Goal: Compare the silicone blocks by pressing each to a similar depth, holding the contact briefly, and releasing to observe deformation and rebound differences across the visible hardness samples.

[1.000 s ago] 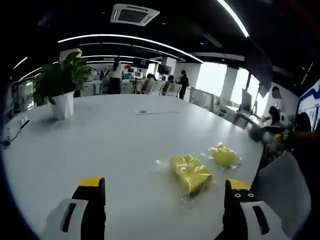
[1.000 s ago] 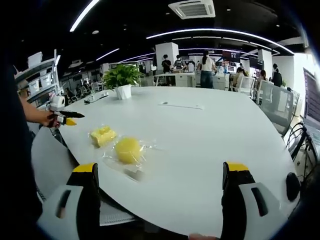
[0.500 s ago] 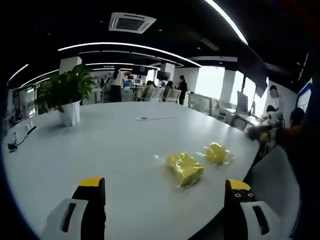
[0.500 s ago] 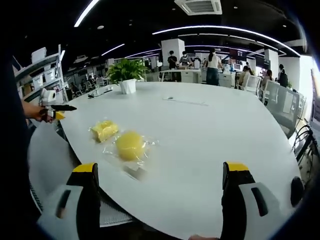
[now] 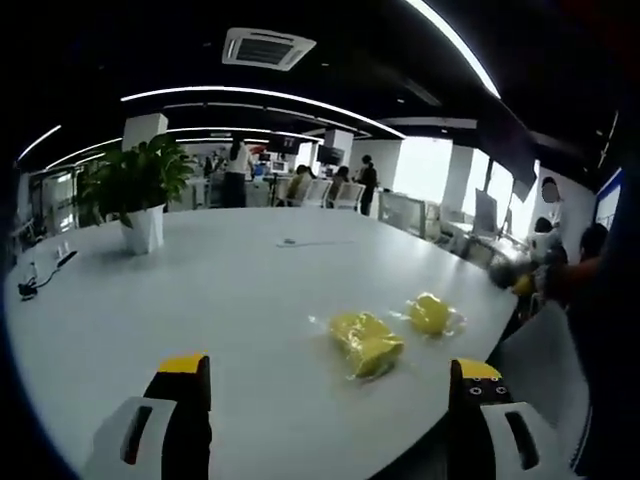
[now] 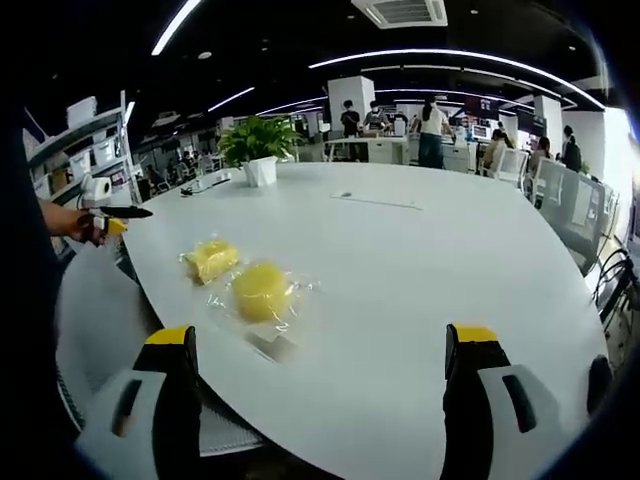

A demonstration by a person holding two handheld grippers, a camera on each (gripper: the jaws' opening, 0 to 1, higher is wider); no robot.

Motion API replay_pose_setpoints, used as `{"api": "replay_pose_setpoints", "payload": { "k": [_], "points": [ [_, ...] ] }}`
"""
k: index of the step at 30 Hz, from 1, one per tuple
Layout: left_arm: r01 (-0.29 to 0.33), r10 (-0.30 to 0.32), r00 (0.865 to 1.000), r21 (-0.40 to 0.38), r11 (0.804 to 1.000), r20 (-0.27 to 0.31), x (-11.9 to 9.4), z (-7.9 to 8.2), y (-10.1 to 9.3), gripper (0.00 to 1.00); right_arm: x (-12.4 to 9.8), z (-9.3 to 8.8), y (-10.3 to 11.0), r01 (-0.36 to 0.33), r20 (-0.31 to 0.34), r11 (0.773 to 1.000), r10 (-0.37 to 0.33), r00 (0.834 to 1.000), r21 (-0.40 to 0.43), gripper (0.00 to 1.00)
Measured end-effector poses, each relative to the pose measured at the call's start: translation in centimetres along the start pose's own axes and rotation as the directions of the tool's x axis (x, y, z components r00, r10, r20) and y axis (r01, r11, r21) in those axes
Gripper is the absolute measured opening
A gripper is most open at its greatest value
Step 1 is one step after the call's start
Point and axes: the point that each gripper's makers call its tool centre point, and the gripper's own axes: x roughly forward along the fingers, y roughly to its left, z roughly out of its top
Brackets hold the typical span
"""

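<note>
A large white table (image 5: 200, 290) was recorded as the main surface, and every place below is given relative to it. In the left gripper view a potted plant (image 5: 140, 195) in a white pot was noted standing upright on the far part of the table, well apart from the samples. Two yellow silicone pieces in clear wrapping were seen lying on the table near its close edge, just beside each other but apart: a blocky silicone block (image 5: 365, 343) and a rounder silicone block (image 5: 430, 313). In the right gripper view the same pair was logged near the table's close edge, the rounder piece nearer the camera and the blocky one beyond it. The left gripper (image 5: 325, 400) was held off the table's near edge with its jaws spread wide and nothing between them; neither sample was touched. The right gripper (image 6: 318, 385) was likewise held off the edge, jaws wide apart and empty. A thin flat object (image 6: 375, 202), too small to identify, was noted lying toward the middle of the table. People were seen in the office beyond the table's far side.
</note>
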Motion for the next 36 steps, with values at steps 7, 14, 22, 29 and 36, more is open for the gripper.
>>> {"api": "replay_pose_setpoints", "payload": {
  "k": [7,14,22,29,36],
  "points": [
    [0.041,-0.042,0.998,-0.027,0.999,-0.047,0.7,0.7,-1.5,1.0,0.1,0.4,0.0,-0.006,0.024,1.0,0.006,1.0,-0.009,0.97],
    [0.085,-0.089,0.992,-0.048,0.995,-0.088,2.4,2.7,-2.9,1.0,-0.4,0.2,0.0,0.007,0.032,1.0,-0.007,0.999,0.004,0.97],
    [0.195,-0.212,0.976,-0.257,0.947,-0.041,6.5,6.0,-6.8,1.0,-0.9,0.7,-0.1,0.025,0.05,1.0,-0.026,0.998,0.012,0.97],
    [0.25,-0.286,0.954,-0.284,0.926,-0.094,9.8,6.2,-9.6,1.0,-1.0,0.5,0.6,0.012,0.036,1.0,-0.012,0.999,0.0,0.97],
    [0.299,-0.367,0.914,-0.327,0.897,-0.173,13.5,5.1,-13.9,1.0,-0.9,0.6,0.9,0.003,0.027,1.0,-0.003,1.0,-0.004,0.97]
  ]
}}
